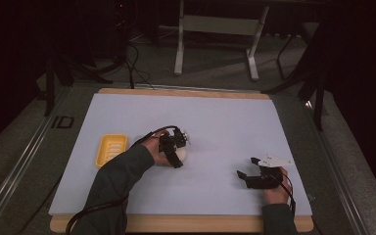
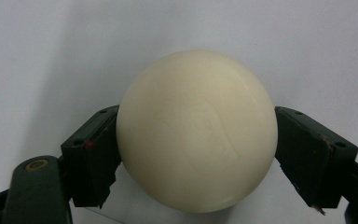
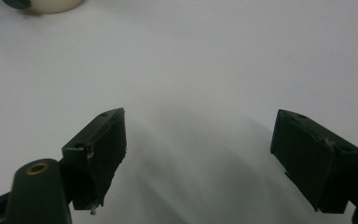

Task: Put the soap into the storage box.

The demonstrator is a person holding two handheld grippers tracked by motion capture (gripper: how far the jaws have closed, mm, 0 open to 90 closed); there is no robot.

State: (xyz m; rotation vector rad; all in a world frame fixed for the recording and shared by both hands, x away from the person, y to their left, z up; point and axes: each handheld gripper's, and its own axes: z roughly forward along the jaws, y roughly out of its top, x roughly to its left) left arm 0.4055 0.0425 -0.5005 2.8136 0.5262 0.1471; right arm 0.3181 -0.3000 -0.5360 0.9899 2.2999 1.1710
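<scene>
- High view: a white table (image 1: 215,122) with a wooden edge, seen from above. A person's two sleeved forearms come in from the near side, each hand holding a black two-jaw gripper.
- Left gripper (image 1: 176,157) sits left of the table's middle, pointing down over a pale cream ball (image 1: 182,154). From this height the ball is mostly hidden under the hand and tool.
- Just left of that hand, a yellow ridged tray (image 1: 111,149) lies flat on the table, apart from the ball.
- Right gripper (image 1: 247,169) rests near the right, near edge, well apart from the ball, with a grey three-cornered plate on top.
- Left gripper view: the ball (image 2: 196,130) appears large and smooth, resting on the white surface, with both black jaws touching its sides. The grip itself cannot be made out from above.
- Right gripper view: the right gripper (image 3: 198,154) has its jaws spread wide with bare table between them. The ball's edge (image 3: 51,4) peeks in at the far left corner.
</scene>
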